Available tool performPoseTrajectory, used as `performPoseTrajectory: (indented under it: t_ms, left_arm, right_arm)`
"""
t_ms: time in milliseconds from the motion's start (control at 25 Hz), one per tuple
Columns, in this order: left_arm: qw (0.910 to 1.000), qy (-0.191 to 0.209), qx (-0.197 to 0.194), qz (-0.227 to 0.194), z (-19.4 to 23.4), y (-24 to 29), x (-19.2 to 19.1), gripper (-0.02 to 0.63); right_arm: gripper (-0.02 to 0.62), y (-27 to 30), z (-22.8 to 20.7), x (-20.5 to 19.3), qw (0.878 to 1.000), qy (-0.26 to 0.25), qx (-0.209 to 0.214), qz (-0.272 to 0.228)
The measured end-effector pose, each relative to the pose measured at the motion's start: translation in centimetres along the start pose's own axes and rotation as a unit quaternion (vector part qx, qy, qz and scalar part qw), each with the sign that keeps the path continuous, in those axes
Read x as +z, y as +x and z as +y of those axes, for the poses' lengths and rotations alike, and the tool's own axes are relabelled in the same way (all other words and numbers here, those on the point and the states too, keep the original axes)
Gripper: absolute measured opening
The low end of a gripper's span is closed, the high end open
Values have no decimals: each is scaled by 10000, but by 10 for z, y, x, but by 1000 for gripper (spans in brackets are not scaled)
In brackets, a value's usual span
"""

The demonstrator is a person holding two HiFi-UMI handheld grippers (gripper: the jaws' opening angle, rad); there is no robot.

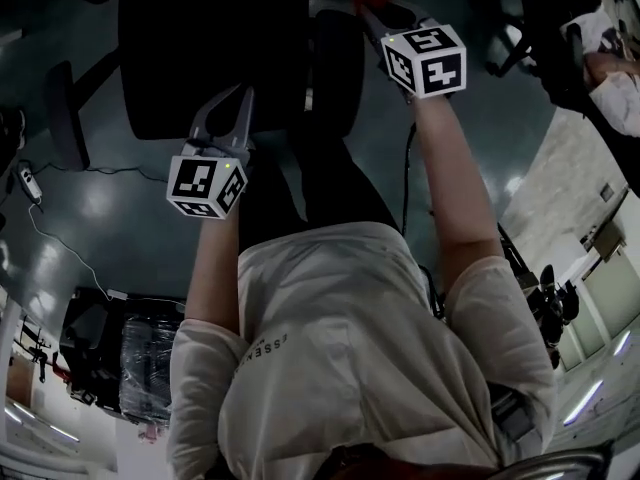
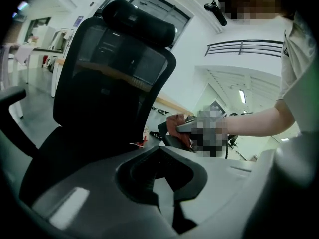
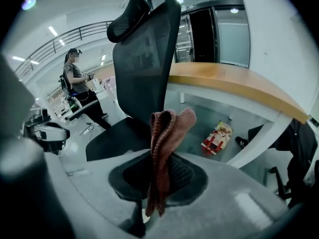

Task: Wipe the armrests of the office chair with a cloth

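We pinch the reddish cloth in the right gripper, seemingly just at one armrest of the office chair, upper right in the head view, while the left gripper is pressed together, empty; wiping looks barely begun.

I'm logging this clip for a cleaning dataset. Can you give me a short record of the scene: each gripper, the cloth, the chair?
left gripper: jaws together, nothing between them
right gripper: jaws shut on the cloth
cloth: reddish, bunched, sticking out past the jaws
chair: black, mesh back, headrest, seat unoccupied
armrest: close to the cloth; contact cannot be told
other person: standing in the background
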State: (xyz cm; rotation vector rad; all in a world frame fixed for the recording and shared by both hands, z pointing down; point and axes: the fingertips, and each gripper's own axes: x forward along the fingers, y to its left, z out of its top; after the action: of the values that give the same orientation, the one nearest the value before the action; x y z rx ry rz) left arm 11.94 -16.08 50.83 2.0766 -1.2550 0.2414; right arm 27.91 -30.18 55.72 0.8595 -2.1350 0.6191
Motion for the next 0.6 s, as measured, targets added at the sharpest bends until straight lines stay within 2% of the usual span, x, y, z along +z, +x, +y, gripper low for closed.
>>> performPoseTrajectory:
  t_ms: [160,240,600]
  left_arm:
    - [9996,-197,188,-8,8,8,-9,17]
    - [9993,-266,266,-17,11,8,-12,17]
    - [9963,-620,530,-286,26,-10,-10,17]
  right_arm:
    - [40,26,9,-6,9985,196,366,362]
    - [40,31,17,-4,9978,130,455,458]
    - [40,51,56,16,9879,-1071,729,855]
